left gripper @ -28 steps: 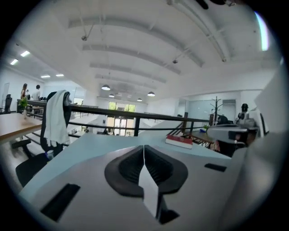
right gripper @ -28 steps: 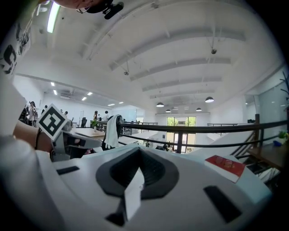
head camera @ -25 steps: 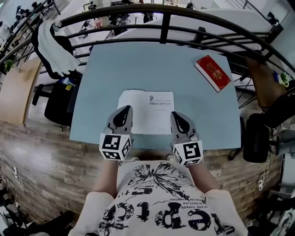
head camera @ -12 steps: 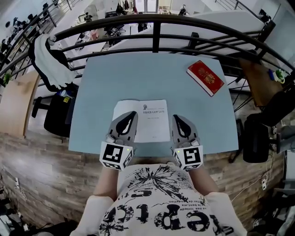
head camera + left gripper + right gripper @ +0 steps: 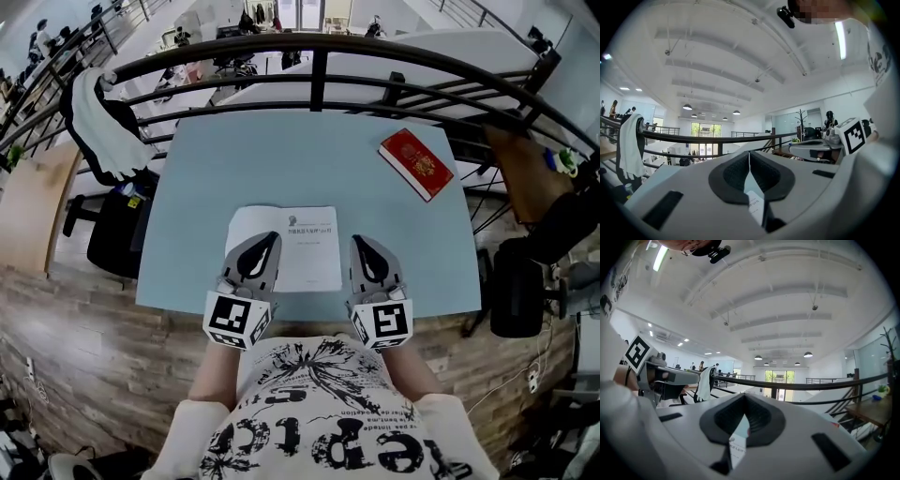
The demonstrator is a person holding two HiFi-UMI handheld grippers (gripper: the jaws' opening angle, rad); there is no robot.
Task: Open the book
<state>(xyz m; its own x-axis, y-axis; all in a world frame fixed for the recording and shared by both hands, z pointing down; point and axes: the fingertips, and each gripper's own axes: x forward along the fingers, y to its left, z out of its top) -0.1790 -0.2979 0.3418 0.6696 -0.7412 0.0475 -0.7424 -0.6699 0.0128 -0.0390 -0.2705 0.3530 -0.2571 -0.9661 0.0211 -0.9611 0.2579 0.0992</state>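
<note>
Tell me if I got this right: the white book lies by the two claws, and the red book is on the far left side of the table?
Not quite. The red book is on the far right side of the table, not the left, as the head view shows. The white book does lie by the left claw and the right claw.

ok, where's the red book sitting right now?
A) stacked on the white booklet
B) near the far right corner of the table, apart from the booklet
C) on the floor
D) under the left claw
B: the head view shows the red book lying near the far right corner of the table, with bare tabletop between it and the white booklet.
</note>
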